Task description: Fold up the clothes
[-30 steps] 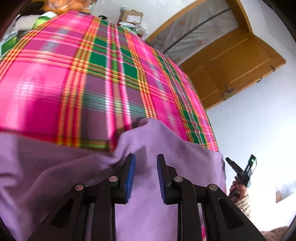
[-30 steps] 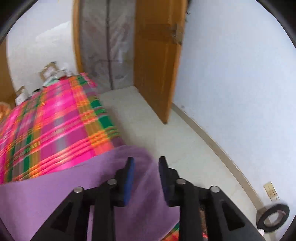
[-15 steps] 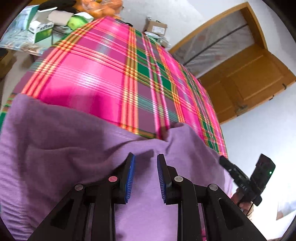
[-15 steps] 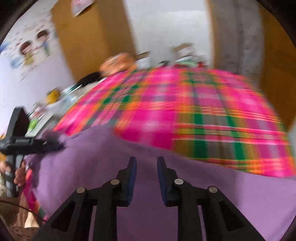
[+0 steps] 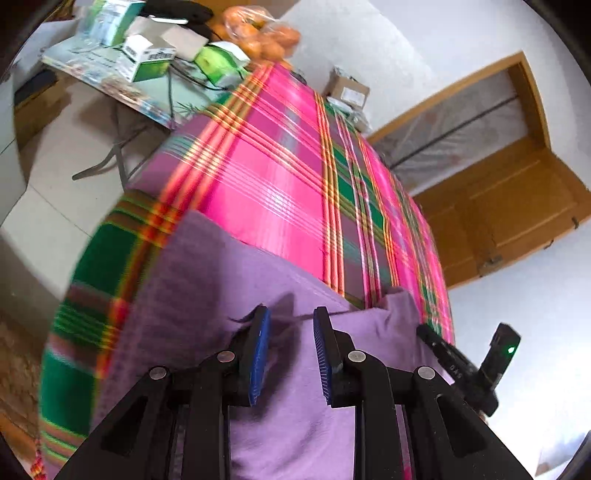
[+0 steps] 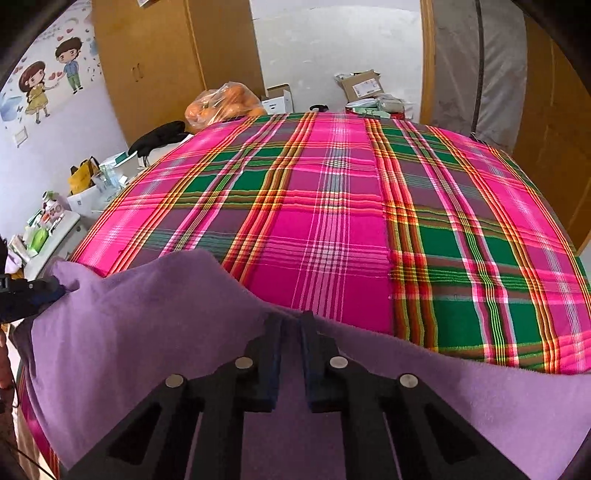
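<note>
A purple garment lies over the near edge of a bed with a pink and green plaid cover. My left gripper has a raised fold of the garment between its blue pads, which stand a little apart. In the right wrist view the left gripper sits at the far left, where the garment peaks at its tip. My right gripper is closing its jaws on the garment's far edge, which puckers at the tips. The right gripper also shows in the left wrist view, at the garment's right corner.
A side table with boxes and a bag of oranges stand beyond the bed's left side. A wooden door is at the right. Cardboard boxes and a wardrobe stand behind the plaid cover.
The right view swung from the door and floor round to face the bed, and its jaws narrowed onto the garment's edge. The left gripper slid left along the garment, bringing the side table into view.
</note>
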